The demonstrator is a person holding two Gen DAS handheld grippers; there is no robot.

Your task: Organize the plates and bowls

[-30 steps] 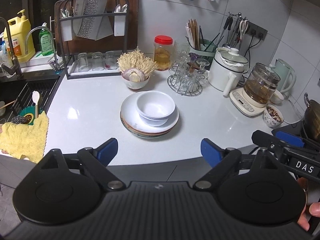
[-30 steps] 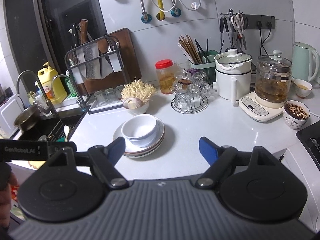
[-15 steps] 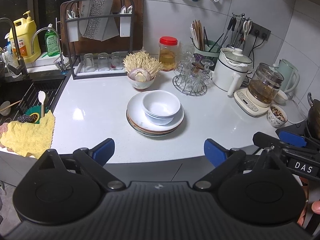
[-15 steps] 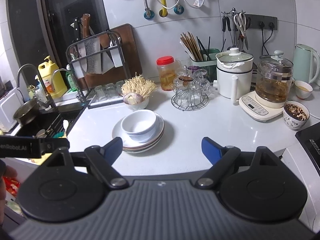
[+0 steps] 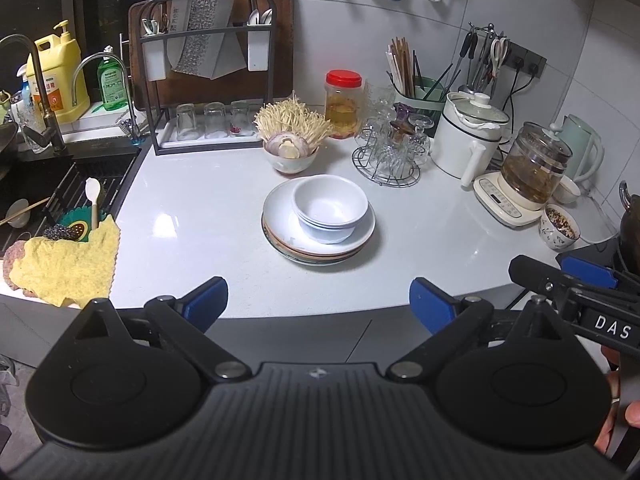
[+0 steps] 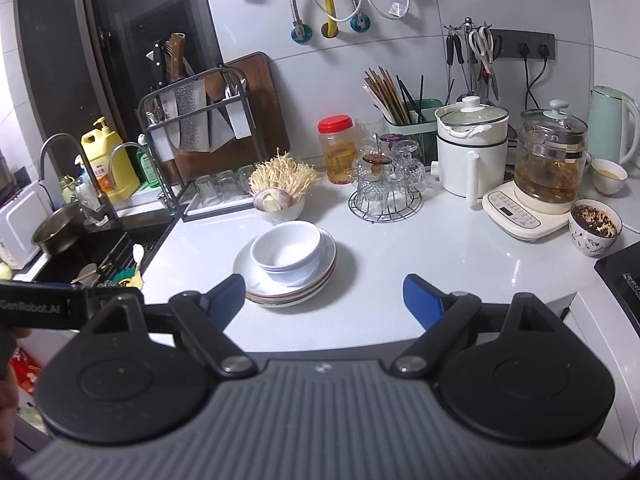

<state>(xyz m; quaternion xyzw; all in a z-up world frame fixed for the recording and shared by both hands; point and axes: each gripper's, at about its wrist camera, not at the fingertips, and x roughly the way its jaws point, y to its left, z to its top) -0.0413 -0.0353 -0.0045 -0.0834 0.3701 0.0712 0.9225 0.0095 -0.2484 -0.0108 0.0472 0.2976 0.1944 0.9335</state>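
Observation:
A stack of white bowls [image 5: 330, 210] sits on a stack of plates [image 5: 280, 220] in the middle of the white counter [image 5: 192, 220]; the bowls [image 6: 286, 254] and plates [image 6: 328, 272] also show in the right wrist view. My left gripper [image 5: 318, 300] is open and empty, held back at the counter's front edge, in front of the stack. My right gripper [image 6: 324, 298] is open and empty, also at the front edge, with its left fingertip [image 6: 226, 296] overlapping the plates in view. The right gripper shows at the right of the left wrist view [image 5: 584, 276].
A bowl of enoki mushrooms [image 5: 290, 140] stands just behind the stack. A glass rack [image 5: 388, 152], white pot [image 5: 470, 136], glass kettle [image 5: 528, 168] and spice cup [image 5: 560, 226] stand to the right. The sink [image 5: 60, 184], yellow cloth [image 5: 64, 264] and dish rack [image 5: 208, 80] are left.
Both grippers have shifted slightly; the dish stack sits a little further right and lower in the left wrist view. Nothing was gripped or moved.

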